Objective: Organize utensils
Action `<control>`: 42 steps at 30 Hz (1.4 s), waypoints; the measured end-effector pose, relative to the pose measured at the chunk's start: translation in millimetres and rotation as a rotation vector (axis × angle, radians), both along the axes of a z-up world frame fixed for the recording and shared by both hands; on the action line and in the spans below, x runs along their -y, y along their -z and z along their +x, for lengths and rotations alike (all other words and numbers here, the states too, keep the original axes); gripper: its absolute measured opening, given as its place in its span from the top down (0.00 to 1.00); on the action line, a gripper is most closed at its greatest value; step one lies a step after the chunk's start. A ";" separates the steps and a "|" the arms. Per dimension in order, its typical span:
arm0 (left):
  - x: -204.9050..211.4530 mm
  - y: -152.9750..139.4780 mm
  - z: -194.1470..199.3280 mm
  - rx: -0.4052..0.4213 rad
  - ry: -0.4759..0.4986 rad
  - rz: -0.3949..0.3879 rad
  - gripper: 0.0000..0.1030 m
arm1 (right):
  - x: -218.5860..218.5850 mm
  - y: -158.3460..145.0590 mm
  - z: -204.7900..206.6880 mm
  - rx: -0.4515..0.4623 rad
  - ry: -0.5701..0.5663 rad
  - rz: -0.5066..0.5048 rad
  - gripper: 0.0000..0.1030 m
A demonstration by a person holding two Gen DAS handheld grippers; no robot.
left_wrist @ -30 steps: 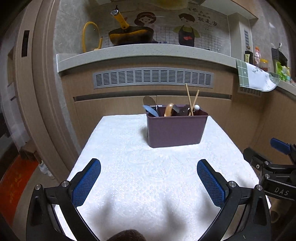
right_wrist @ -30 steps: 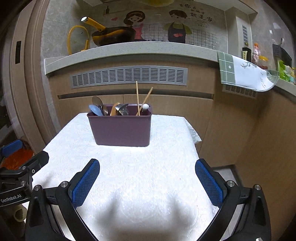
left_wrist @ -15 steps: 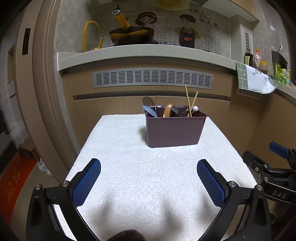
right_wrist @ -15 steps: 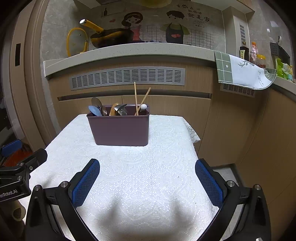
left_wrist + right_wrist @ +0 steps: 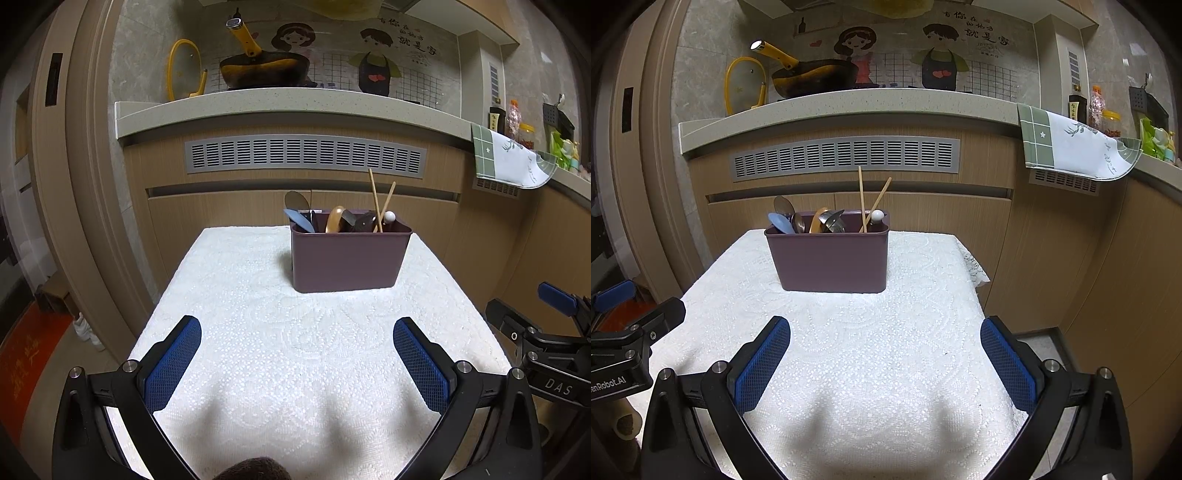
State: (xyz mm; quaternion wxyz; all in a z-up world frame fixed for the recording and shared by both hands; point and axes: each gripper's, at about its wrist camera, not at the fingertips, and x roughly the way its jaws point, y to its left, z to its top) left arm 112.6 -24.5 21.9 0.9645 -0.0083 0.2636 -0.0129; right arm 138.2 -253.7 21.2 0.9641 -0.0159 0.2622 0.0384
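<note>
A dark purple utensil holder [image 5: 349,258] stands upright at the far end of the table with the white lace cloth [image 5: 258,314]; it also shows in the right wrist view [image 5: 831,258]. Spoons [image 5: 783,218], a wooden spoon [image 5: 334,219] and two chopsticks [image 5: 378,203] stick up out of it. My left gripper [image 5: 297,363] is open and empty over the near part of the cloth. My right gripper [image 5: 885,360] is open and empty, level with it on the right, and shows at the left view's right edge [image 5: 546,332].
A kitchen counter [image 5: 295,107] with a black and yellow pan [image 5: 264,68] and a lid runs behind the table. A green and white towel [image 5: 1071,147] hangs off the counter at right. The floor drops off beyond both table sides.
Both grippers have drawn back and risen slightly from the holder, which now looks a little smaller and lower in both views. Nothing on the table has moved.
</note>
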 end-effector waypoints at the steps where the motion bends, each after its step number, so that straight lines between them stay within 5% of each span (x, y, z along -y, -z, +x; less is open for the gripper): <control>1: 0.0 0.0 0.5 0.000 0.000 0.000 0.00 | 0.2 0.0 0.2 -0.001 0.000 0.001 0.01; 42: 9.0 -1.2 -10.0 -0.011 -0.006 -0.002 0.00 | -1.2 -0.2 -0.8 0.004 -0.003 0.007 0.01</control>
